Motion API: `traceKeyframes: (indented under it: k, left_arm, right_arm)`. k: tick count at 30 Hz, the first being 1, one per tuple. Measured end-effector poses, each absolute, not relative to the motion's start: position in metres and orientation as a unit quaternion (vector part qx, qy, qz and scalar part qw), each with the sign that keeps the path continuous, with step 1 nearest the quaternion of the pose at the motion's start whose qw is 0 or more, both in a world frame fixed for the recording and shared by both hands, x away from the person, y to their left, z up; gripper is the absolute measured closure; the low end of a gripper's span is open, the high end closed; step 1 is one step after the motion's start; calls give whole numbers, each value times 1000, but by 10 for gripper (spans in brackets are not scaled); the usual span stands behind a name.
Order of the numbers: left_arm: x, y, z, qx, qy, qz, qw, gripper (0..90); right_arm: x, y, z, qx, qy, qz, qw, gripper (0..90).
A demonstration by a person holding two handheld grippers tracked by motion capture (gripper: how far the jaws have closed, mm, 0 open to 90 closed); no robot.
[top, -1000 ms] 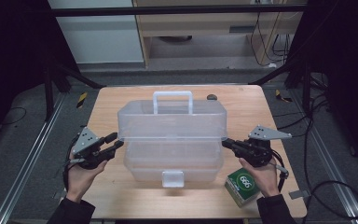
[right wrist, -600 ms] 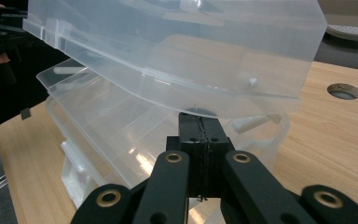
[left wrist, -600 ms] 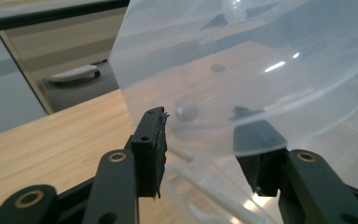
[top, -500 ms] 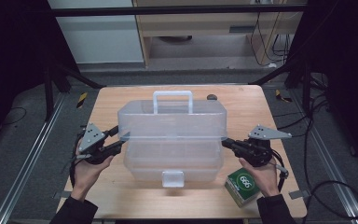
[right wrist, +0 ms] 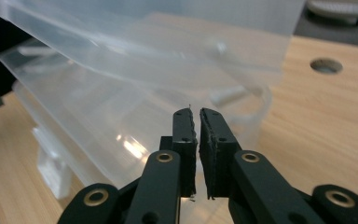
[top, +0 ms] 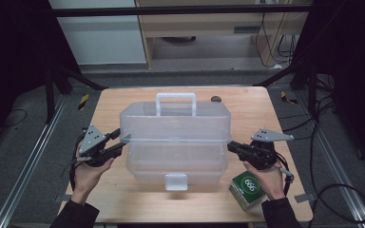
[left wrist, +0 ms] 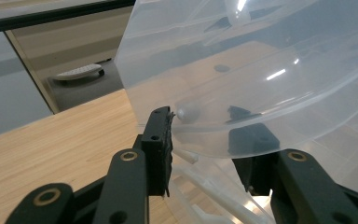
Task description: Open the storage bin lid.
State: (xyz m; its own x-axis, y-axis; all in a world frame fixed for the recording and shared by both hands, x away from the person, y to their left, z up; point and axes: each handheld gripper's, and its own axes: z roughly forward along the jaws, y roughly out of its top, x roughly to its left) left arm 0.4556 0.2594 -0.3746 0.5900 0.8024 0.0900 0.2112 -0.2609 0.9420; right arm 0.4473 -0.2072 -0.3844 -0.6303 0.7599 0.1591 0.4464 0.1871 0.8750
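A clear plastic toolbox (top: 176, 142) with a white handle (top: 176, 102) and a front latch (top: 177, 181) stands mid-table. My left gripper (top: 120, 139) is at its left end. Its jaws have just been closing and hold the lid's rim (left wrist: 223, 140) between them: one pad (left wrist: 161, 126) touches the edge, and the other shows dimly through the plastic. My right gripper (top: 229, 145) points at the box's right end. Those jaws (right wrist: 195, 114) have just been opening to a thin slit with nothing in it, the tips close to the box wall (right wrist: 135, 116).
A green carton (top: 248, 189) lies by my right hand near the front edge. A small dark hole (top: 215, 99) marks the wooden table (top: 123, 199) behind the box. Metal rails run along both sides of the table, and cabinets stand beyond it.
My left gripper has shifted slightly up and in against the box's left end. The right gripper has stayed put, and the box has not moved.
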Motion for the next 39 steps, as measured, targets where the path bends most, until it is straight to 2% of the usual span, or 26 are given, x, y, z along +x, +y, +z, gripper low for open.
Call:
traceKeyframes:
  k: [14, 39]
  left_arm:
    - [456, 259, -374, 734, 350, 292, 504, 599]
    - [475, 257, -354, 716, 360, 301, 517, 628]
  right_arm:
    - [460, -198, -410, 428, 780, 435, 137, 782]
    - [464, -193, -416, 447, 778, 424, 125, 745]
